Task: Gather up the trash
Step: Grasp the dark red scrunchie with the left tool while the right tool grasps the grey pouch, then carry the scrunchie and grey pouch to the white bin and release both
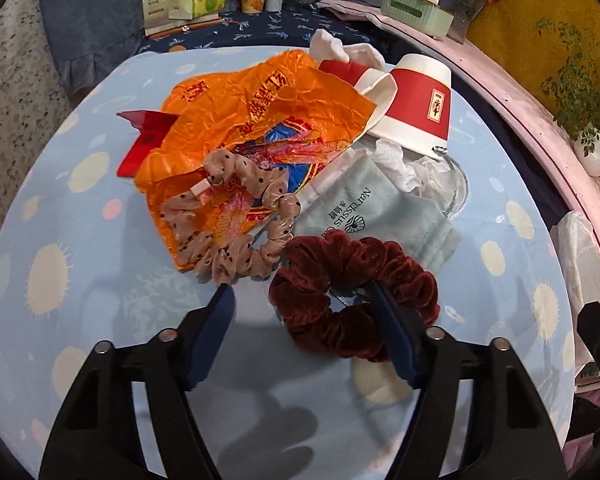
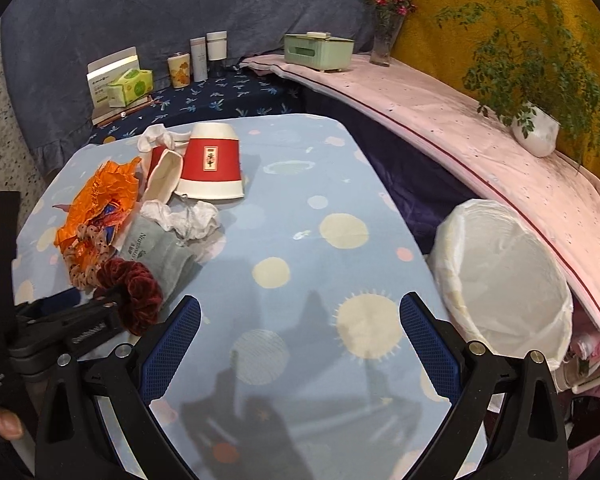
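Dark red velvet, a scrunchie (image 1: 352,296), lies near the front of the blue spotted tablecloth (image 1: 80,320) in the left wrist view. The left gripper (image 1: 300,300) stands partly open, its right finger (image 1: 388,332) poked through the scrunchie's ring, its left finger on bare cloth; nothing is pinched. Just beyond lie a beige dotted scrunchie (image 1: 236,220), an orange wrapper (image 1: 260,120), a grey pouch (image 1: 364,208) and a red-and-white paper cup (image 1: 416,100). In the right wrist view, the right gripper (image 2: 300,320) gapes wide and empty over the cloth, a white-lined bin (image 2: 504,276) at the right.
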`<action>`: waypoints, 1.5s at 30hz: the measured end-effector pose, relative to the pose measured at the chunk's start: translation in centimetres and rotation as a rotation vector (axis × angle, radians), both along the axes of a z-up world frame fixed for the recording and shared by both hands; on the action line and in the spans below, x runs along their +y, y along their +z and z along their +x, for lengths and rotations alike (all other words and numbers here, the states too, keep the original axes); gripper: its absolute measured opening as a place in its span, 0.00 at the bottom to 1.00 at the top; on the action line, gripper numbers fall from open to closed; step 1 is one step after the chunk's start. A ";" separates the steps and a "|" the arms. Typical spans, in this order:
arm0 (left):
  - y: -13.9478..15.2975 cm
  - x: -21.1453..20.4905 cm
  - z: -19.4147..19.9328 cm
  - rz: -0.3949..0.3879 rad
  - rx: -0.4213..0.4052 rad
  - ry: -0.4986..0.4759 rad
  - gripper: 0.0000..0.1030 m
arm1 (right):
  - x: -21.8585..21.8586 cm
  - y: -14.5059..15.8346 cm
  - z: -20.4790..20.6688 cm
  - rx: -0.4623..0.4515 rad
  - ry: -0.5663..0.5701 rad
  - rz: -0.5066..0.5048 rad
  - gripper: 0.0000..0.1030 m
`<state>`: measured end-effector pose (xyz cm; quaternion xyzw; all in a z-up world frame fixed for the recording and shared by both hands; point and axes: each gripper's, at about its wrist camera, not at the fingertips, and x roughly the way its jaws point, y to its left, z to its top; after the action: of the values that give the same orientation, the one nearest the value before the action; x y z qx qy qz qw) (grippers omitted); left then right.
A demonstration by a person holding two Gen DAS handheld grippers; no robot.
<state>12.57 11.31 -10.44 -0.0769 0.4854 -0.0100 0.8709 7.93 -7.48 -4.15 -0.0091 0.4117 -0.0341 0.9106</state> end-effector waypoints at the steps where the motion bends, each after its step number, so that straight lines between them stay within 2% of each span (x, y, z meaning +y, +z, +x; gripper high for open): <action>1: -0.1 0.0 0.1 -0.007 0.002 -0.004 0.56 | 0.2 -0.1 0.3 0.001 0.004 0.006 0.93; 3: -0.1 0.1 0.2 -0.024 0.003 -0.016 0.34 | 0.7 -0.3 1.0 0.007 0.014 0.019 0.89; 4: -0.1 0.1 0.2 -0.028 0.006 -0.024 0.32 | 1.1 -0.5 1.3 0.011 0.021 0.025 0.88; 6: 0.1 0.3 0.1 -0.033 0.000 -0.028 0.19 | 1.7 -0.7 1.9 0.016 0.033 0.035 0.83; 8: 0.4 0.7 0.2 -0.049 -0.007 -0.027 0.15 | 2.6 -1.0 2.6 0.024 0.052 0.044 0.79; 15: 1.9 2.8 -0.6 -0.044 -0.048 -0.002 0.13 | 5.5 -2.8 4.5 0.072 0.116 0.096 0.62; 19: 2.5 3.9 -0.7 -0.043 -0.055 0.015 0.13 | 6.8 -4.0 5.6 0.104 0.127 0.122 0.56; 22: 2.7 4.6 -0.7 -0.039 -0.060 0.022 0.13 | 7.1 -5.0 6.2 0.129 0.130 0.147 0.49; 25: 2.9 4.7 -0.8 -0.027 -0.064 0.021 0.13 | 7.4 -5.9 6.7 0.155 0.141 0.165 0.35; 27: 3.0 4.8 -0.8 -0.028 -0.067 0.020 0.13 | 7.6 -6.3 6.8 0.170 0.149 0.188 0.15; 29: 3.1 4.8 -0.9 -0.026 -0.071 0.019 0.13 | 7.6 -6.2 6.5 0.169 0.158 0.210 0.03; 36: 4.9 3.9 -1.6 -0.025 -0.106 0.003 0.13 | 7.2 -2.7 4.6 0.084 0.179 0.216 0.02; 45: 9.3 0.6 -2.4 -0.038 -0.190 -0.059 0.12 | 3.1 4.0 2.4 -0.057 0.134 0.217 0.02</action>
<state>10.15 11.96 -1.19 -0.0777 0.4022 -0.0518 0.9108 10.32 -4.42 -0.18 0.0631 0.3854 0.0711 0.9178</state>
